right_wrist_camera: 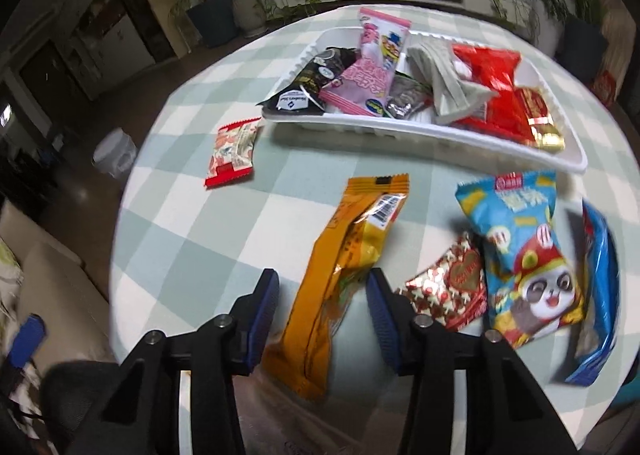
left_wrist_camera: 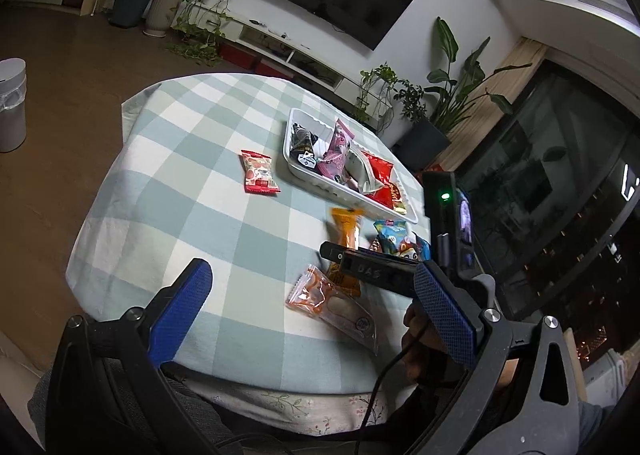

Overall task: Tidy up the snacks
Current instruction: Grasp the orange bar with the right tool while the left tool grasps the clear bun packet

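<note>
A white tray (right_wrist_camera: 432, 135) holds several snack packets; it also shows in the left wrist view (left_wrist_camera: 304, 171). Loose on the checked tablecloth lie an orange packet (right_wrist_camera: 340, 267), a red-and-white packet (right_wrist_camera: 232, 155), a blue panda packet (right_wrist_camera: 520, 251), a small red heart packet (right_wrist_camera: 452, 295) and a blue packet (right_wrist_camera: 600, 295). My right gripper (right_wrist_camera: 322, 287) is open, its jaws on either side of the orange packet's lower half, not closed on it. My left gripper (left_wrist_camera: 312, 279) is open and empty over the near table edge, with a clear orange-printed packet (left_wrist_camera: 332, 303) ahead of it.
The round table (left_wrist_camera: 168, 175) is covered by a green-and-white checked cloth. The right hand-held gripper body (left_wrist_camera: 380, 271) and a phone mount (left_wrist_camera: 452, 215) are at the table's right side. A white bin (left_wrist_camera: 12, 103) stands on the floor at left. Potted plants line the far wall.
</note>
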Demonstrator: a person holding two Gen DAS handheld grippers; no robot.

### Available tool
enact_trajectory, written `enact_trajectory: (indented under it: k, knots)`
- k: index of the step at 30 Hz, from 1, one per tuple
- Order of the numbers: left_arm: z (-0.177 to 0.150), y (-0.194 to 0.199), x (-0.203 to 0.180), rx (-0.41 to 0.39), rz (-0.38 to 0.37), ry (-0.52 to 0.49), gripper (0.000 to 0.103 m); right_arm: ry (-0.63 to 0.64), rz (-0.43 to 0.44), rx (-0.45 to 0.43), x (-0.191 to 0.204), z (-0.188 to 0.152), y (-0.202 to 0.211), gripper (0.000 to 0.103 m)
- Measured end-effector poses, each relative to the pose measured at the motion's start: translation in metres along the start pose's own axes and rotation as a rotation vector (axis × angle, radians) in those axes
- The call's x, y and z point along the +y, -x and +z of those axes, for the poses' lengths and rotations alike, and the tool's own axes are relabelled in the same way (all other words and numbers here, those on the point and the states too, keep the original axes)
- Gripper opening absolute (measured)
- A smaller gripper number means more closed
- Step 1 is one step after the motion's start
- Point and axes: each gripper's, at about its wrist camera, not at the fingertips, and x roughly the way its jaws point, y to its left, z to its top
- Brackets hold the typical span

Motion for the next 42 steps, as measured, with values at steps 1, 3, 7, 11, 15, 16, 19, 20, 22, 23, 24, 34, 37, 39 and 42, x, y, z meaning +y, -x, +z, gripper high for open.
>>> enact_trajectory:
  k: [1,3,7,11,15,16,19,20,22,23,24,34,37,39,42]
  knots:
    - [-0.001,0.000,-0.001,0.002,0.001,-0.003,0.102,0.023,-0.013,0.002,0.002,0.000,-0.001,0.029]
    - [-0.001,-0.002,-0.003,0.008,0.005,-0.011,0.102,0.054,-0.030,-0.003,0.004,-0.001,-0.002,0.020]
    - [-0.005,-0.011,-0.008,0.049,0.011,-0.032,0.102,0.031,0.006,-0.014,-0.005,-0.001,0.000,0.017]
    - [-0.006,-0.028,-0.026,0.141,0.000,-0.205,0.102,-0.020,0.088,-0.070,-0.016,-0.001,0.017,0.017]
    - [0.003,-0.050,-0.057,0.256,-0.028,-0.566,0.102,-0.012,0.151,-0.152,-0.035,-0.003,0.050,0.017]
    - [0.004,-0.056,-0.066,0.276,-0.053,-0.673,0.102,-0.017,0.162,-0.159,-0.039,-0.004,0.054,0.017]
    - [-0.003,-0.078,-0.090,0.372,-0.119,-0.974,0.102,-0.073,0.211,-0.176,-0.064,-0.007,0.064,0.017]
    - [-0.007,-0.088,-0.096,0.421,-0.146,-1.058,0.102,-0.100,0.236,-0.181,-0.073,-0.010,0.066,0.017]
    - [-0.014,-0.106,-0.102,0.493,-0.161,-1.155,0.102,-0.125,0.258,-0.189,-0.083,-0.013,0.067,0.017]
    - [-0.016,-0.117,-0.103,0.532,-0.156,-1.192,0.102,-0.130,0.262,-0.190,-0.085,-0.014,0.065,0.017]
    - [-0.018,-0.128,-0.104,0.573,-0.152,-1.220,0.102,-0.136,0.269,-0.188,-0.088,-0.016,0.063,0.017]
    - [-0.049,-0.187,-0.104,0.873,-0.187,-1.409,0.100,-0.197,0.313,-0.174,-0.116,-0.020,0.052,0.017]
    - [-0.048,-0.198,-0.102,0.937,-0.195,-1.408,0.098,-0.208,0.323,-0.162,-0.118,-0.020,0.049,0.017]
    - [-0.045,-0.206,-0.102,0.971,-0.210,-1.383,0.090,-0.202,0.325,-0.162,-0.116,-0.019,0.049,0.017]
    - [-0.042,-0.213,-0.101,1.003,-0.221,-1.340,0.082,-0.195,0.333,-0.168,-0.116,-0.018,0.051,0.017]
